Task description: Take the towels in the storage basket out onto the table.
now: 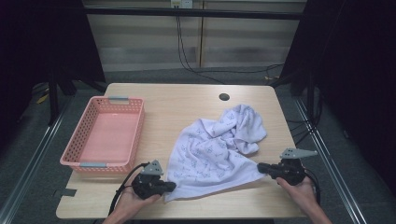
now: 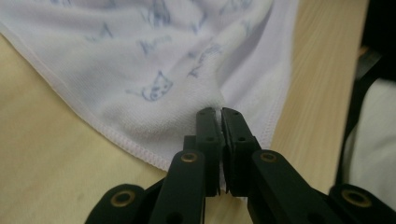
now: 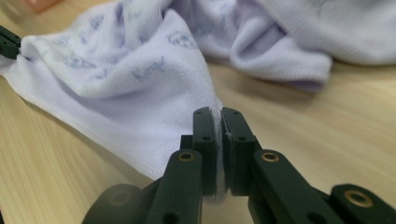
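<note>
A: Where is the towel lying right now?

B: It is lying on the wooden table, in the lower centre of the high view, spreading up toward the right of centre. Its upper part is bunching into a rumpled fold, and its lower part is fanning out flat toward the bottom of the frame.

A: What are the two tools doing?

B: The left gripper is sitting at the lower left of the cloth, and its jaws are pinching the towel's corner. In the left gripper view the black jaws are pressing together with a sliver of white fabric between them. The right gripper is sitting at the lower right of the cloth, clamping the other near corner. In the right gripper view the hem is showing between the closed jaws.

A: Are the hands showing?

B: Yes, the left hand and the right hand are coming in from the bottom edge, each wrapping around its tool.

A: Anything else on the table?

B: A pink basket is standing at the left of the frame, well apart from the towel, and a dark round hole is showing near the table's upper edge.
</note>
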The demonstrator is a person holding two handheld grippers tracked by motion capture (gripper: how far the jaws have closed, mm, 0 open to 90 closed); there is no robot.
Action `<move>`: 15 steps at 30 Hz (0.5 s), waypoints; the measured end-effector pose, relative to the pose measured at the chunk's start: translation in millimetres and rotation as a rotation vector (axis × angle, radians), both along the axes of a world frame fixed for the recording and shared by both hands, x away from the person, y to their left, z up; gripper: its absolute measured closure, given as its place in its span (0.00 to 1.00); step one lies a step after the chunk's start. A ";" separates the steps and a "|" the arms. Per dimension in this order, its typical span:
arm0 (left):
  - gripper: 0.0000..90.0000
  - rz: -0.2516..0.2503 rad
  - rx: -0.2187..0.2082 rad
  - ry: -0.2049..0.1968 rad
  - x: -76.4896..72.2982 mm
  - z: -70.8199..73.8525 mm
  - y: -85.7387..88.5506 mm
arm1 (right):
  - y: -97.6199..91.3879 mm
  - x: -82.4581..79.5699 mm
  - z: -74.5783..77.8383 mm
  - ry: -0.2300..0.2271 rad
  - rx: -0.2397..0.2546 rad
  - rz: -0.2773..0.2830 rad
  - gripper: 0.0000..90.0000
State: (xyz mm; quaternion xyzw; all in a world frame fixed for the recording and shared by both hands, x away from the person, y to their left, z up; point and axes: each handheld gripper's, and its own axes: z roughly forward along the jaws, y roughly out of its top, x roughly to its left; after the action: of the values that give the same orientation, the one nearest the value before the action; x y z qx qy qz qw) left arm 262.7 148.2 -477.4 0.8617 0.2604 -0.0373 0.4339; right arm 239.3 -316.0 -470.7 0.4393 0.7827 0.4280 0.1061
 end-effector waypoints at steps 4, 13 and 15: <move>0.96 0.053 -0.122 -0.028 17.7 26.5 0.4 | -7.5 6.8 23.3 -0.059 0.057 -0.032 0.95; 0.96 0.140 -0.268 -0.154 62.6 104.1 -1.2 | -11.1 44.9 98.9 -0.224 0.124 -0.096 0.95; 0.96 0.152 -0.272 -0.194 69.2 122.6 -2.0 | -12.7 54.3 117.6 -0.262 0.136 -0.116 0.95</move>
State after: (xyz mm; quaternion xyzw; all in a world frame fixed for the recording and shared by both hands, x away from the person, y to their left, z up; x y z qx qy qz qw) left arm 331.9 146.2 -354.9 0.7726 0.2742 0.0440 0.5709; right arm 293.6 -328.7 -353.2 0.4302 0.7047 0.5269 0.2020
